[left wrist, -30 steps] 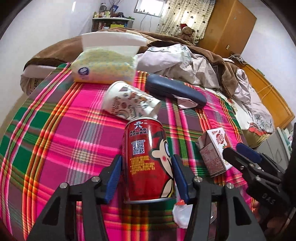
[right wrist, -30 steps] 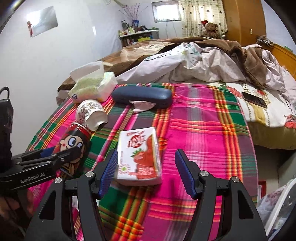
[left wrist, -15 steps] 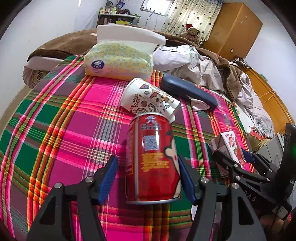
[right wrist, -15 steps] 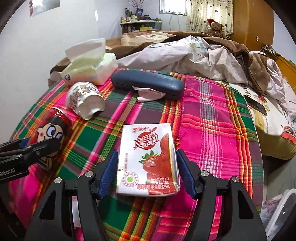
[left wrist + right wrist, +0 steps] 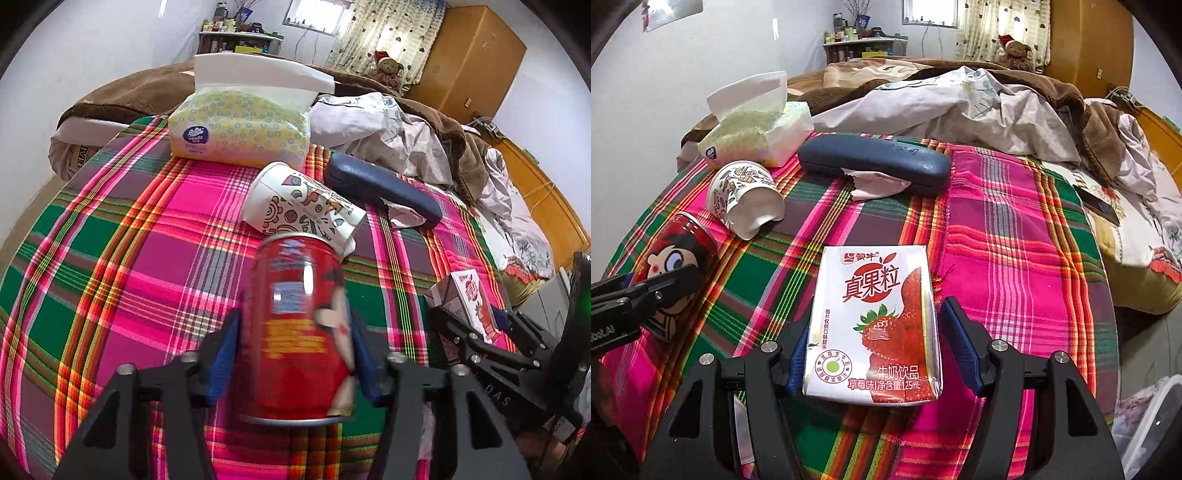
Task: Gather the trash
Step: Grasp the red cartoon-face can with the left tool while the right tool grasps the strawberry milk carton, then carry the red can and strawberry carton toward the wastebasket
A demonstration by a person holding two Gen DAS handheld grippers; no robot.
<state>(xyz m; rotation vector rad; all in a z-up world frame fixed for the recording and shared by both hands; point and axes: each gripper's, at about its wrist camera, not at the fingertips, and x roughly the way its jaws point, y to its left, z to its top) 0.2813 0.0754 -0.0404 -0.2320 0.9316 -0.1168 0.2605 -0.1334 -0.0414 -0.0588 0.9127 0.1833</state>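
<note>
A red drink can [image 5: 299, 325] sits between the blue pads of my left gripper [image 5: 295, 354], which is shut on it; the can also shows in the right wrist view [image 5: 677, 269]. A strawberry milk carton [image 5: 875, 325] lies between the fingers of my right gripper [image 5: 875, 350]; the left pad touches it and the right pad stands slightly off. The carton also shows in the left wrist view [image 5: 471, 302]. A patterned paper cup [image 5: 303, 206] lies on its side on the plaid cloth [image 5: 147, 266], just beyond the can.
A tissue pack [image 5: 240, 129] lies at the back left. A dark blue glasses case [image 5: 875, 162] with a crumpled tissue [image 5: 875, 182] under it lies behind the carton. Rumpled bedding [image 5: 960, 107] is beyond. A clear bin edge [image 5: 1156, 424] shows at lower right.
Both grippers have closed in around the can and the carton and both now look larger and nearer. The can has tilted and turned in the left gripper.
</note>
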